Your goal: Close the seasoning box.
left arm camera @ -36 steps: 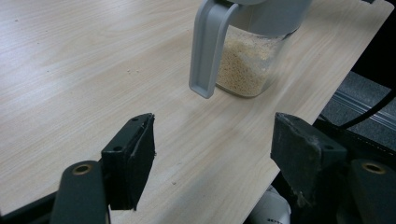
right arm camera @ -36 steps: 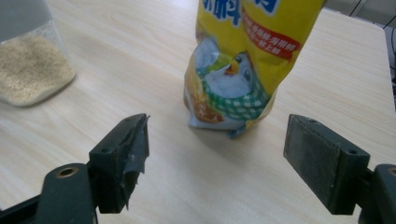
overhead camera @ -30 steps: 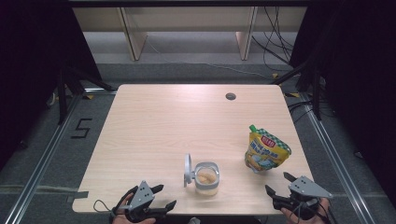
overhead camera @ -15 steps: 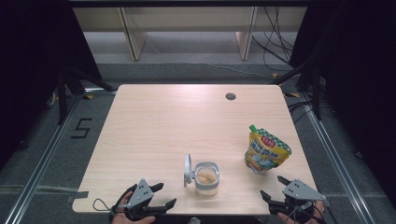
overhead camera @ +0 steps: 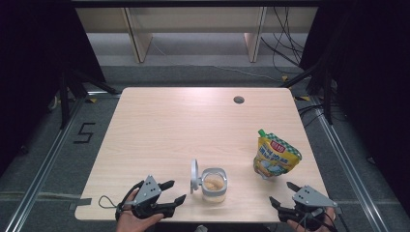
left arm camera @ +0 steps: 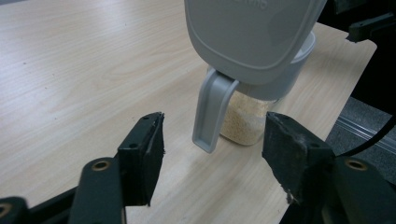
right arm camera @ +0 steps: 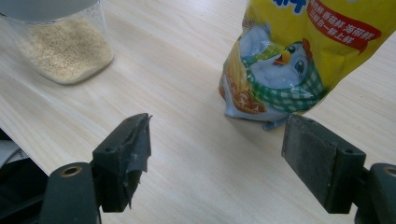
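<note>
Two grippers low at near table edge. Left gripper (overhead camera: 175,192) jaws apart, just been closing, nothing gripped, pointed at jar (overhead camera: 214,184) with flipped-up lid (overhead camera: 194,175), front centre. Right gripper (overhead camera: 284,194) spread wide, empty, near yellow pouch (overhead camera: 275,158) standing right of jar.

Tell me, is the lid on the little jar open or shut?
Open. The jar's grey lid is flipped up on its left side, and you can see pale grains inside from above.
</note>
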The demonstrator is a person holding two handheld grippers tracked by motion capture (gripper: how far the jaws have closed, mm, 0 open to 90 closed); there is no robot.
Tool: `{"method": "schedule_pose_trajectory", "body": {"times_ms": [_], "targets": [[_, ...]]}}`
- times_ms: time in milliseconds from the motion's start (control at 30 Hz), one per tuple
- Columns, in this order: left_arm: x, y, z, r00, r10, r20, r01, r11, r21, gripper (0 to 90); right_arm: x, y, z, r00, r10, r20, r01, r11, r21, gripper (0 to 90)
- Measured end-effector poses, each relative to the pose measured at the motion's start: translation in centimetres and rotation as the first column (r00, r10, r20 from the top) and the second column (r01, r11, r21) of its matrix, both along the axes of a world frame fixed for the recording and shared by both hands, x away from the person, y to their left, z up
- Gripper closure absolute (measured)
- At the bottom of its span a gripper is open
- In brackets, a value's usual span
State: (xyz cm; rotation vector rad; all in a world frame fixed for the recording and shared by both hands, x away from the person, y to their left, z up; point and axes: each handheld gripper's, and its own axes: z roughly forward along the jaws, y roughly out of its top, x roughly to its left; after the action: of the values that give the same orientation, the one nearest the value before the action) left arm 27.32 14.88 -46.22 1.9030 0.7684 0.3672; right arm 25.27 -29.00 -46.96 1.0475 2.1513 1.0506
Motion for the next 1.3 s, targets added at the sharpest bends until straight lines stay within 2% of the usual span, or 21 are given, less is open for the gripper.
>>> {"method": "schedule_pose_trajectory", "body": {"times_ms": [33, 167, 200, 233, 333, 367, 400, 433, 467, 533, 633, 700, 833, 867, 900, 1033, 1100, 1167, 1233, 1267, 1300], "targets": [[0.2, 0.2, 0.3, 0.9995, -0.018, 0.027, 0.017, 0.9994, 0.03, 47.1, 0.0, 0.0, 0.0, 1.0, 0.002, 0.0, -0.002, 1.0, -0.003, 25.0], [0.4, 0.5, 0.7, 0.9991, -0.006, 0.041, 0.005, 0.9996, 0.027, 66.2, 0.1, -0.1, 0.0, 1.0, 0.004, 0.003, -0.004, 1.0, -0.002, 25.1], [0.6, 0.5, 0.9, 0.9984, -0.02, 0.053, 0.018, 0.9992, 0.035, 70.9, 0.1, -0.1, 0.0, 1.0, 0.003, 0.003, -0.003, 1.0, -0.002, 25.1], [0.6, 0.4, 0.9, 0.999, -0.01, 0.044, 0.009, 0.9996, 0.026, 75.0, 0.1, -0.1, 0.0, 1.0, 0.004, 0.002, -0.004, 1.0, -0.003, 25.2], [0.7, 0.2, 1.2, 0.998, -0.033, 0.054, 0.033, 0.9993, 0.018, 82.9, 0.1, -0.1, 0.0, 1.0, 0.004, 0.002, -0.004, 1.0, -0.006, 25.2], [0.7, 0.1, 1.4, 0.998, -0.028, 0.057, 0.026, 0.9994, 0.023, 84.8, 0.2, 0.0, -0.1, 0.9999, 0.011, 0.004, -0.011, 1.0, 0.0, 25.2], [0.9, 0.1, 1.6, 0.9966, -0.046, 0.069, 0.044, 0.9987, 0.024, 85.7, 0.2, 0.0, -0.1, 0.9999, 0.01, 0.005, -0.01, 1.0, 0.001, 25.1], [0.9, -0.1, 1.6, 0.9972, -0.045, 0.06, 0.045, 0.9989, -0.007, 86.4, 0.1, -0.1, 0.0, 1.0, 0.002, 0.003, -0.002, 1.0, -0.004, 25.1], [1.0, -0.3, 1.8, 0.9976, -0.04, 0.056, 0.041, 0.999, -0.016, 86.9, 0.1, -0.1, 0.0, 1.0, 0.003, 0.003, -0.003, 1.0, -0.004, 25.1], [1.1, -0.7, 2.0, 0.9964, -0.044, 0.072, 0.044, 0.999, 0.001, 88.0, 0.1, -0.1, 0.0, 1.0, 0.003, 0.003, -0.003, 1.0, -0.001, 25.2], [1.2, -1.4, 2.3, 0.9954, -0.056, 0.078, 0.056, 0.9984, -0.006, 88.7, 0.1, -0.1, -0.1, 1.0, 0.001, 0.002, -0.001, 1.0, -0.001, 25.1], [1.2, -1.7, 2.6, 0.9937, -0.069, 0.088, 0.068, 0.9976, 0.014, 88.7, 0.1, -0.1, -0.1, 1.0, 0.002, 0.004, -0.002, 1.0, -0.003, 25.2], [1.1, -2.2, 3.0, 0.9924, -0.078, 0.095, 0.077, 0.997, 0.013, 88.7, 0.1, -0.1, 0.0, 0.9999, 0.008, 0.013, -0.008, 1.0, -0.005, 25.8], [1.1, -2.2, 3.1, 0.991, -0.085, 0.103, 0.083, 0.9963, 0.024, 88.7, 0.1, -0.1, 0.0, 0.9999, 0.008, 0.014, -0.008, 1.0, -0.004, 25.8], [1.1, -2.4, 3.1, 0.9923, -0.077, 0.097, 0.076, 0.997, 0.014, 88.8, 0.1, 0.0, 0.0, 0.9999, 0.004, 0.015, -0.004, 1.0, -0.004, 25.8], [1.3, -2.8, 3.2, 0.9894, -0.097, 0.108, 0.096, 0.9952, 0.021, 88.7, 0.1, 0.0, 0.0, 1.0, 0.006, 0.008, -0.006, 1.0, -0.002, 25.8], [1.3, -3.0, 3.2, 0.9909, -0.091, 0.1, 0.089, 0.9958, 0.021, 88.7, 0.1, 0.0, 0.0, 1.0, 0.006, 0.007, -0.006, 1.0, 0.001, 25.8], [1.5, -3.0, 3.2, 0.9884, -0.104, 0.11, 0.102, 0.9945, 0.025, 88.7, 0.1, 0.0, 0.0, 0.9999, 0.012, 0.006, -0.012, 1.0, -0.003, 25.8], [1.5, -3.1, 3.3, 0.989, -0.106, 0.103, 0.104, 0.9943, 0.02, 88.1, 0.2, -0.1, -0.1, 0.9998, 0.014, 0.015, -0.014, 1.0, -0.007, 25.8], [1.5, -3.2, 3.3, 0.9893, -0.104, 0.102, 0.104, 0.9945, 0.013, 88.1, 0.1, 0.0, -0.1, 0.9997, 0.016, -0.016, -0.016, 1.0, 0.006, 25.8], [1.5, -3.2, 3.4, 0.9889, -0.106, 0.105, 0.103, 0.9943, 0.027, 88.1, 0.1, 0.0, -0.1, 0.9999, 0.014, -0.005, -0.014, 1.0, 0.0, 25.8]]}}
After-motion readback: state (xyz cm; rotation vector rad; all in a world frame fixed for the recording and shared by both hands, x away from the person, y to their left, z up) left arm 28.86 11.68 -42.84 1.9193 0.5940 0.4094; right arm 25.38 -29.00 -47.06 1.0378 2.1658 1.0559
